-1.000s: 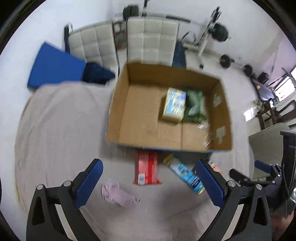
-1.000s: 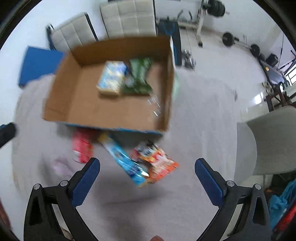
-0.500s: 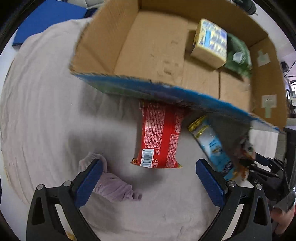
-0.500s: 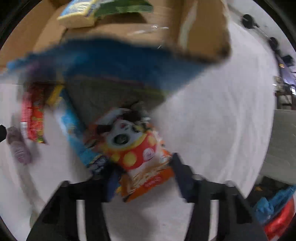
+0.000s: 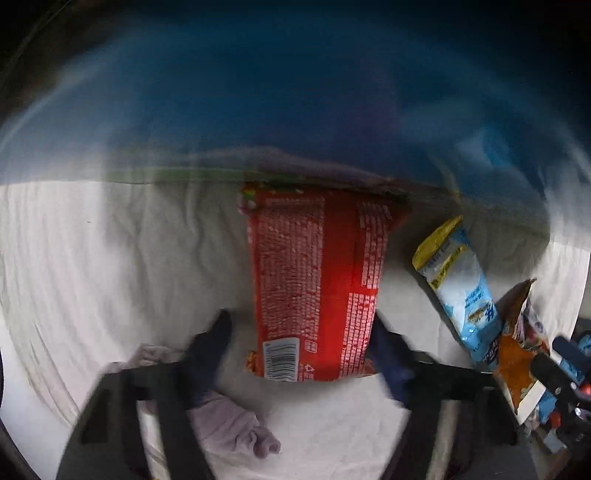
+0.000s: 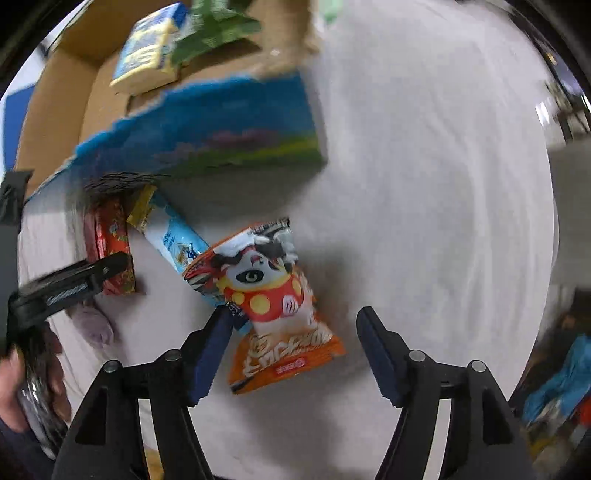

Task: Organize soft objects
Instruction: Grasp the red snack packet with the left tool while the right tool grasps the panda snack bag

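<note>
A red snack packet [image 5: 317, 284] lies on the white sheet against the blue side of the cardboard box [image 6: 207, 125]. My left gripper [image 5: 301, 332] is open, its blurred fingers on either side of the packet's near end. An orange panda packet [image 6: 273, 306] lies in front of my right gripper [image 6: 295, 321], which is open around its near end. A light blue packet [image 5: 458, 288] lies between the two; it also shows in the right wrist view [image 6: 173, 240]. A mauve cloth [image 5: 229, 421] lies under the left finger.
The box holds a yellow-blue pack [image 6: 147, 62] and a green packet [image 6: 214, 29]. The white sheet [image 6: 424, 184] spreads to the right of the box. The left gripper's arm [image 6: 70, 288] shows in the right wrist view.
Both grippers have moved down and forward close to the packets. The left gripper's fingers have narrowed around the red packet. The right gripper sits around the orange packet's near end.
</note>
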Available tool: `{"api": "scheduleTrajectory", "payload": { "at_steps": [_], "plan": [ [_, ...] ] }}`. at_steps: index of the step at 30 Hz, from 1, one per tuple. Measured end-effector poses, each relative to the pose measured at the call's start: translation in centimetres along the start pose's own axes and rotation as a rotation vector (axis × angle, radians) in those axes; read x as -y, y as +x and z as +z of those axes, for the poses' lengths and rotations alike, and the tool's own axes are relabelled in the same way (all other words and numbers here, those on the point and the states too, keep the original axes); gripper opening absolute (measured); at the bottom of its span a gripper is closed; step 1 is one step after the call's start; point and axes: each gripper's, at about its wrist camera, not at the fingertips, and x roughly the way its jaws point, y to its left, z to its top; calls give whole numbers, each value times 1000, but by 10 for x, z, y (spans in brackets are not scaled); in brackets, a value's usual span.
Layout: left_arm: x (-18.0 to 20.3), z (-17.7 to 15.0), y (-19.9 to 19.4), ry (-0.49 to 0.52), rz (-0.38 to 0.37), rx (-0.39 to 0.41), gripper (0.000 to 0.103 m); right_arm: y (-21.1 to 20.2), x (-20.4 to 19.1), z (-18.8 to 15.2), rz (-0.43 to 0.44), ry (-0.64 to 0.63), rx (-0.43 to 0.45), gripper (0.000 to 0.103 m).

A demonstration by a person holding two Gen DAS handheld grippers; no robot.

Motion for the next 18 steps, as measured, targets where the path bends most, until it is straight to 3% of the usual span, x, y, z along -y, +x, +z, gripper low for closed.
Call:
{"api": "scheduleTrajectory", "payload": {
  "at_steps": [1,5,6,7,13,15,17,18],
  "plan": [
    [-1,-2,0,-3,-24,1,50,0,-2,3,-7,-25,-10,72],
    [4,-16,-2,10,-8,11,48,19,-2,16,-7,-127,-62,70],
    [5,-24,-2,14,-4,9,48,23,0,18,-5,-108,-60,63],
    [8,-25,-4,18,2,5,48,27,2,20,3,-80,-64,41],
    [21,-63,4,37,-9,-11,48,22,-2,-3,-14,77,-108,41],
    [21,-66,13,27,-10,-23,49,22,-9,-9,-10,64,-108,47],
    [15,-67,18,14,-21,-20,51,20,-15,-13,23,45,-100,61],
    [14,-67,20,11,-27,-21,51,20,-14,-13,27,46,-100,63]
  ]
}}
